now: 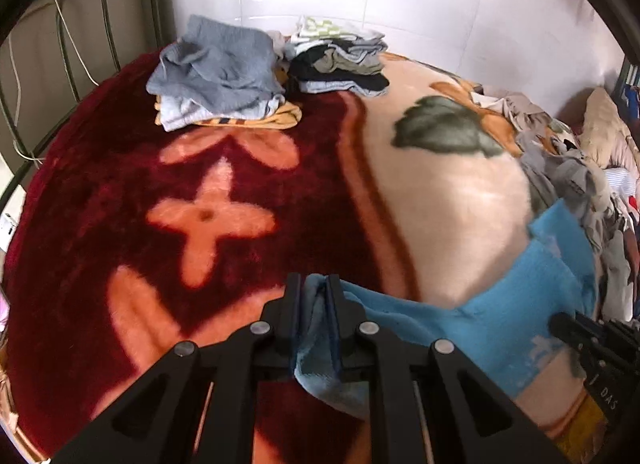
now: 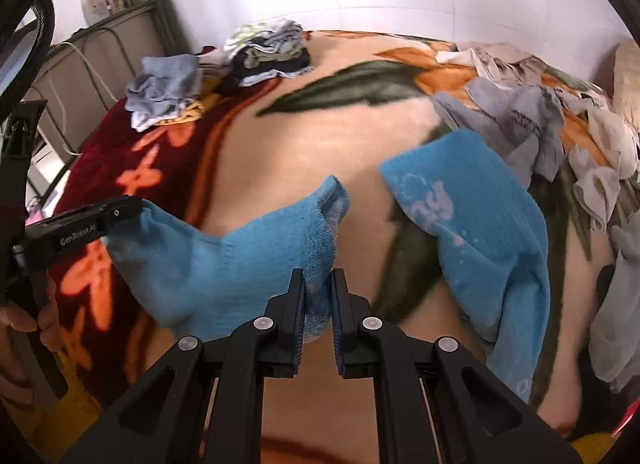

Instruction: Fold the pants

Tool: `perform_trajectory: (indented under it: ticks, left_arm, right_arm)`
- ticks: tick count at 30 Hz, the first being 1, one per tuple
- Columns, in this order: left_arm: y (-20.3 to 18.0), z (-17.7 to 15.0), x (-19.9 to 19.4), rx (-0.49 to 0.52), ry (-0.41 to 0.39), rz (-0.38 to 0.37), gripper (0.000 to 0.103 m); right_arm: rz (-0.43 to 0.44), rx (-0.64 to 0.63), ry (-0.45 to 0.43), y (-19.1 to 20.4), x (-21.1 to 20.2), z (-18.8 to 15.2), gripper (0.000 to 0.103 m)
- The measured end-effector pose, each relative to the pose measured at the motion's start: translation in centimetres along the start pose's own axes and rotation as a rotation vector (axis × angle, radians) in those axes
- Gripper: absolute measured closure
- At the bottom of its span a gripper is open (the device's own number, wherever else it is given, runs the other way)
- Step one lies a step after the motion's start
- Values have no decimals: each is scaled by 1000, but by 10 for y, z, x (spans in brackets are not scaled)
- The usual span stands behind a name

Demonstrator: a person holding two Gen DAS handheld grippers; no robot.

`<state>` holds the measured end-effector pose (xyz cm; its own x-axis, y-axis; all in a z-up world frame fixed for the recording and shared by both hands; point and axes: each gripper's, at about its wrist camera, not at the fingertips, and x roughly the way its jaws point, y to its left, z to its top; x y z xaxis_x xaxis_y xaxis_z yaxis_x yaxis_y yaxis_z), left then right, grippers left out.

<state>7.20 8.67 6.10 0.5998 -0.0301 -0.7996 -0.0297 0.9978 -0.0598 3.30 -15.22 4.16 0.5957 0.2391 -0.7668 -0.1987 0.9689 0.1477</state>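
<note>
Small bright blue fleece pants hang stretched between my two grippers above the blanket. My left gripper is shut on one end of the waistband; it also shows from the side in the right wrist view. My right gripper is shut on the other end of the waistband; its black body shows at the right edge of the left wrist view. One blue leg with a pale print trails to the right and down onto the bed.
A red and cream floral blanket covers the bed. Two stacks of folded clothes sit at the far side by the white wall. A heap of unfolded grey and white clothes lies at the right. A green metal bed frame stands at the left.
</note>
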Motion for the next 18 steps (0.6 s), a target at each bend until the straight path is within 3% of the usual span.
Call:
perform_trajectory:
  ticks: [7, 10, 12, 14, 18]
  left_arm:
    - [4, 0, 23, 33, 17, 19, 87]
    - [3, 2, 17, 53, 3, 29, 70]
    - [3, 4, 9, 63, -11, 42, 49]
    - [4, 6, -3, 66, -26, 42, 43]
    - [6, 6, -26, 44, -37, 23, 42]
  right_arm:
    - [-4, 10, 47, -9, 25, -6, 86]
    - [-6, 13, 59, -11, 27, -7, 84]
    - [-2, 16, 48, -11, 20, -6, 82]
    - [-6, 9, 29, -12, 11, -4, 74]
    - [0, 0, -11, -11, -10, -3, 73]
